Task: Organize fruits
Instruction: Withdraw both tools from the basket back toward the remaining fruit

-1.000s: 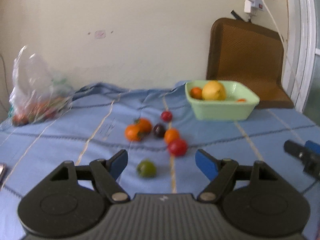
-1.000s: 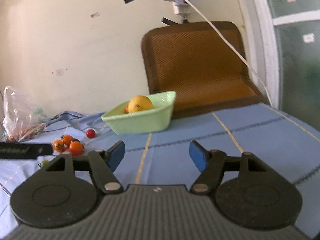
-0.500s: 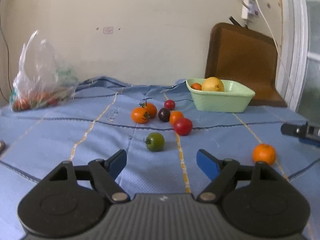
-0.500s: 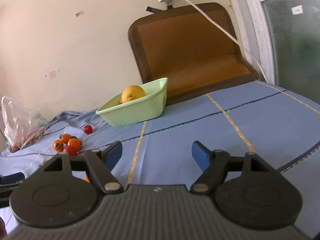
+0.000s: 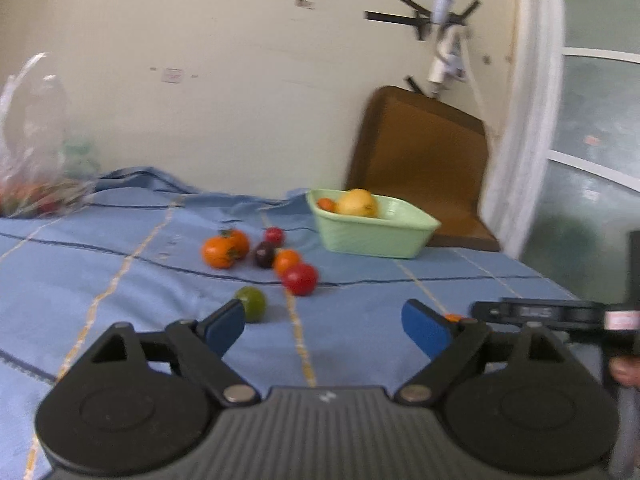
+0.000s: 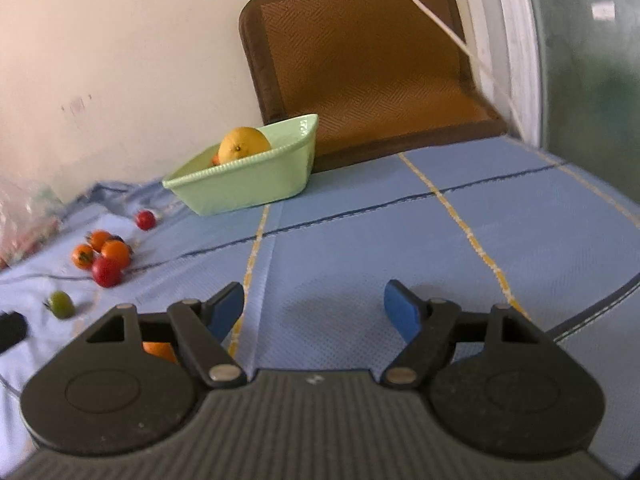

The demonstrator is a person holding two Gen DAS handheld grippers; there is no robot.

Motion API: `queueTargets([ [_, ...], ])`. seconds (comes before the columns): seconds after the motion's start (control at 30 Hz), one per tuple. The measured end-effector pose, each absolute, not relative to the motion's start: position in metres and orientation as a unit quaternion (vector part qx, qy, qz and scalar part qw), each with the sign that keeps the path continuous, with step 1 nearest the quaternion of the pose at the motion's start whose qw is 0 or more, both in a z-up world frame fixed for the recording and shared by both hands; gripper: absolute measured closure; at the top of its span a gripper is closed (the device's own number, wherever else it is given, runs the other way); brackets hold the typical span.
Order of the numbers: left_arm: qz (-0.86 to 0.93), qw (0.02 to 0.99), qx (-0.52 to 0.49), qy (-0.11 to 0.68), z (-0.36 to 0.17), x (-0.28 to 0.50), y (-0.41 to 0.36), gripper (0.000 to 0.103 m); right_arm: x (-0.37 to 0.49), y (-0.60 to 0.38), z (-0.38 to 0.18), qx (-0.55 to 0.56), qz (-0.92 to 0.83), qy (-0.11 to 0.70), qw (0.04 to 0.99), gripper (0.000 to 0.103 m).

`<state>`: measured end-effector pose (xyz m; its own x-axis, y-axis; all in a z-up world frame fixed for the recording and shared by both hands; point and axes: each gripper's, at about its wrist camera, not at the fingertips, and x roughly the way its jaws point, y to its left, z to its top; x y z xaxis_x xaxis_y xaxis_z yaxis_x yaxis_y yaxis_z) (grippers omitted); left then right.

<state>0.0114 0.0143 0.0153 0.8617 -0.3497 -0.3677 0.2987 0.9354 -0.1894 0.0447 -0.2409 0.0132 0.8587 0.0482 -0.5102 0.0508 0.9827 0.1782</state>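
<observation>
Cream wall (image 5: 240, 100), brown chair (image 6: 360, 60) — frosted window (image 5: 592, 160) beside.

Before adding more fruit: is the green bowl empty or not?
Not empty. The green bowl holds a large yellow citrus fruit and a small orange fruit.

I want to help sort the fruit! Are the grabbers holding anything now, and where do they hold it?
Nothing is held. The left gripper and right gripper are both open with only cloth between their fingers.
</observation>
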Motion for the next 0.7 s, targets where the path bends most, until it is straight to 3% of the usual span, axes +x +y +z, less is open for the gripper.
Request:
queueTargets([
  [0.3, -0.195, 0.957, -0.062, 0.205, 0.0148, 0.0091, 0.011, 0.014, 0.0448, -0.2376, 0.0129, 0.073, -0.017, 0.271, 0.96, 0.02],
  [0.7, -0.103, 0.97, -0.074, 0.205, 0.0156, 0.0122, 0.02, 0.012, 0.0411, -0.2327, 0.0173, 0.072, 0.057, 0.269, 0.959, 0.019],
])
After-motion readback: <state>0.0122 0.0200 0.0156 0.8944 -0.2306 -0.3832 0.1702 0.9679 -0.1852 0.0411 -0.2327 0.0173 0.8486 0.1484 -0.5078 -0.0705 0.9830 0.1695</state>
